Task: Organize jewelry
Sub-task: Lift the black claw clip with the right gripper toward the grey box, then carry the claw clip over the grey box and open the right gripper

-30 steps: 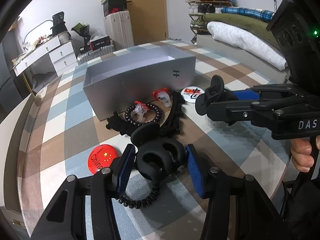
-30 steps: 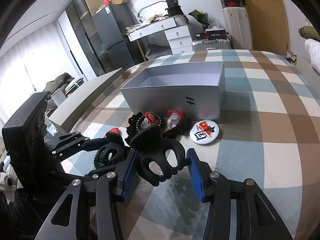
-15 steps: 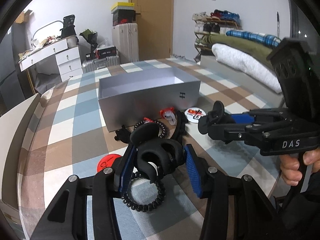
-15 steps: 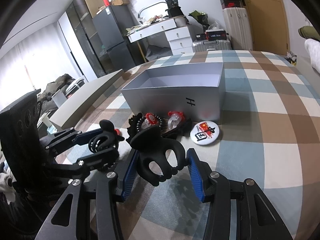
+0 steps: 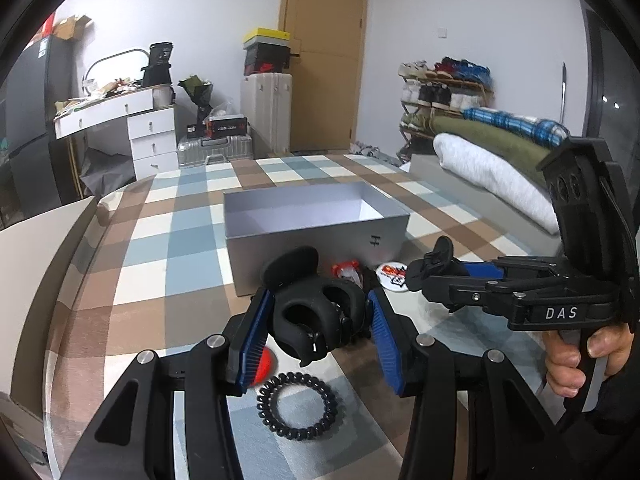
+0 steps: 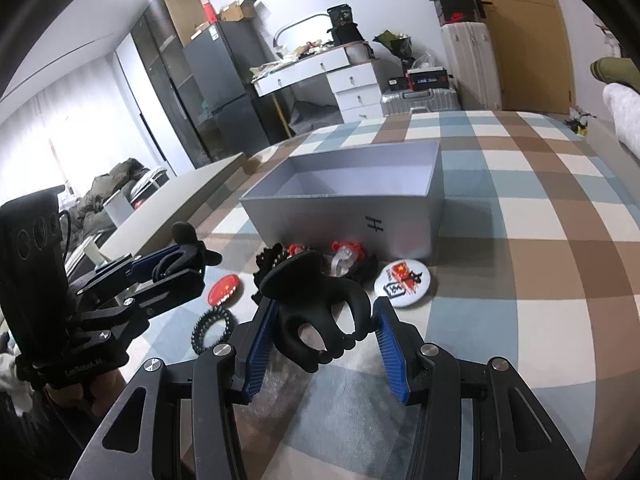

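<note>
Grey box (image 5: pixel 316 220) open-topped, dead ahead of both grippers, long axis running across the view. Left gripper (image 5: pixel 318 326) clamped on a black claw clip (image 5: pixel 316 320), raised above the cloth (image 5: pixel 152 248) — right gripper (image 6: pixel 324 330) likewise clamped on its own clip (image 6: pixel 320 320). Both level, pointed at the box; neither clearly nearer. Coil tie (image 5: pixel 300 406) and badges (image 6: pixel 404 280) lie loose in front.

light: soft indoor, ceiling glare upper left | soft shadows | fisheye bending, dark corners | slight blur
</note>
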Motion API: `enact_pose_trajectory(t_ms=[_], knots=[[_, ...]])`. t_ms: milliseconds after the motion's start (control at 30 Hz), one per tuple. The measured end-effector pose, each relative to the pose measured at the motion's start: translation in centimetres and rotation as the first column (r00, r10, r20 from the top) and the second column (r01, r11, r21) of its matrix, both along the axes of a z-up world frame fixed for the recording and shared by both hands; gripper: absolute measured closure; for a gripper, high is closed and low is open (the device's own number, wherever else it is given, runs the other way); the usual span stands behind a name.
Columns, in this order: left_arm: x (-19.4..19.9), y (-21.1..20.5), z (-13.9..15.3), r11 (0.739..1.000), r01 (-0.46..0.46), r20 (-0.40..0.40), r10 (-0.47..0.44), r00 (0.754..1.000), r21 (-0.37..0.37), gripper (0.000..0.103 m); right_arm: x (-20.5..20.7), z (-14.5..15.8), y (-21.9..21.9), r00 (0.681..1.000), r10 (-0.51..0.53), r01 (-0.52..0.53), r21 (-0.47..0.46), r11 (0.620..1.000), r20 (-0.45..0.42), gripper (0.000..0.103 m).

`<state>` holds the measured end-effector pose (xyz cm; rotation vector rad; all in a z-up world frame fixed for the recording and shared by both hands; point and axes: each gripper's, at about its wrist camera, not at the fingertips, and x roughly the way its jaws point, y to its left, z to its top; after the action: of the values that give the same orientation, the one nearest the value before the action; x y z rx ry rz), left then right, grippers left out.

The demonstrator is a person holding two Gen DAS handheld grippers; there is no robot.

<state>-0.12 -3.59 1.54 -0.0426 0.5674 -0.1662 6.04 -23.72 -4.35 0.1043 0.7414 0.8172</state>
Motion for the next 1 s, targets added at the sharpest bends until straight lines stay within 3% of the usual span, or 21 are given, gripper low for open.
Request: enact_pose_trajectory(t_ms=[433,1000], knots=[[0.8,0.4,1.7,1.000,-0.022,0.051,0.022,0.998,-0.010,0.060,1.1,1.7,-0.2,1.000,-0.017,0.017,0.023,1.000,0.013,0.055],[4.2,1.0,3.0,0.996,-0.082,0.060,0.083,0.995,-0.022,0.060,4.3,5.0,-0.5,0.998,-0.057,0.054,0.096,0.994,0.025,0.055]])
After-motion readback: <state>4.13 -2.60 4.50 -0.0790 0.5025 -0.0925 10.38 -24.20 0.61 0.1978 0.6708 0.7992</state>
